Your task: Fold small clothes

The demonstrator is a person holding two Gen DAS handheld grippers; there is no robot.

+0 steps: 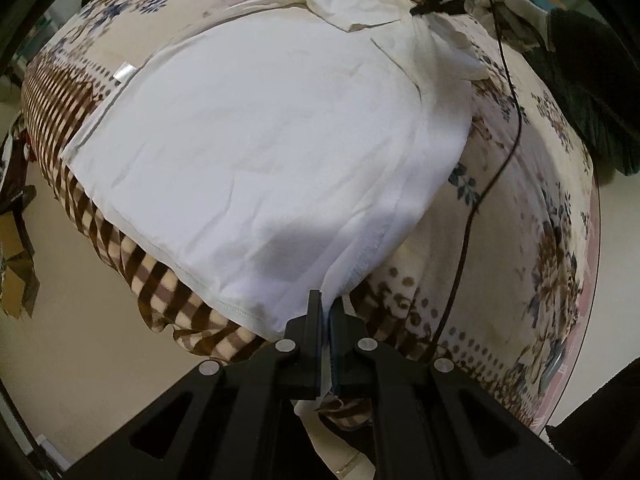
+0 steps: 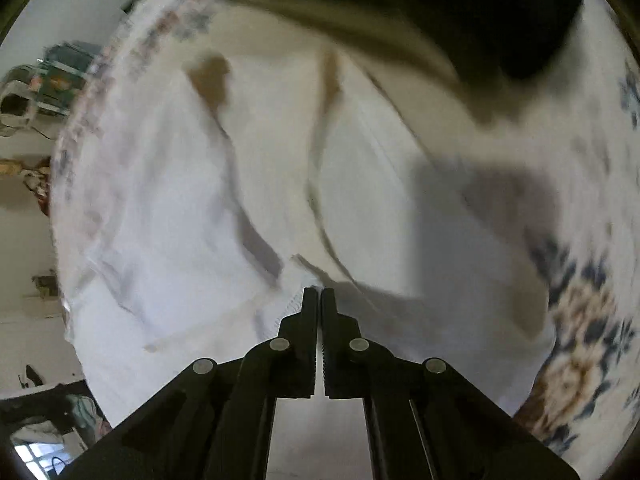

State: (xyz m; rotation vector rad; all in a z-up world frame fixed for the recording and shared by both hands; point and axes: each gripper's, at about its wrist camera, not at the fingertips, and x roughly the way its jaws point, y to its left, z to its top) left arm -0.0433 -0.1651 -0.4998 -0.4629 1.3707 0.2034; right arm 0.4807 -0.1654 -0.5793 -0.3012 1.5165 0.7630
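A white cotton shirt [image 1: 260, 152] lies spread flat mid-frame on a fleecy floral blanket [image 1: 532, 248]. Left gripper [image 1: 327, 306] jaws are clenched on its stitched hem corner. Right gripper [image 2: 318, 294] jaws are pressed together at a blurred fabric edge; a grasp cannot be confirmed.

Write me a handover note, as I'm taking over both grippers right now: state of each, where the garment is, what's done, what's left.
Left gripper: shut on the hem corner of the white shirt, at the near edge of the floral blanket.
Right gripper: shut; its view is blurred, but the other view shows it pinching the shirt at the far end, by the sleeve.
Done: shirt lies mostly flat; the right side looks folded in.
Left: bring that side over, then finish the folds.
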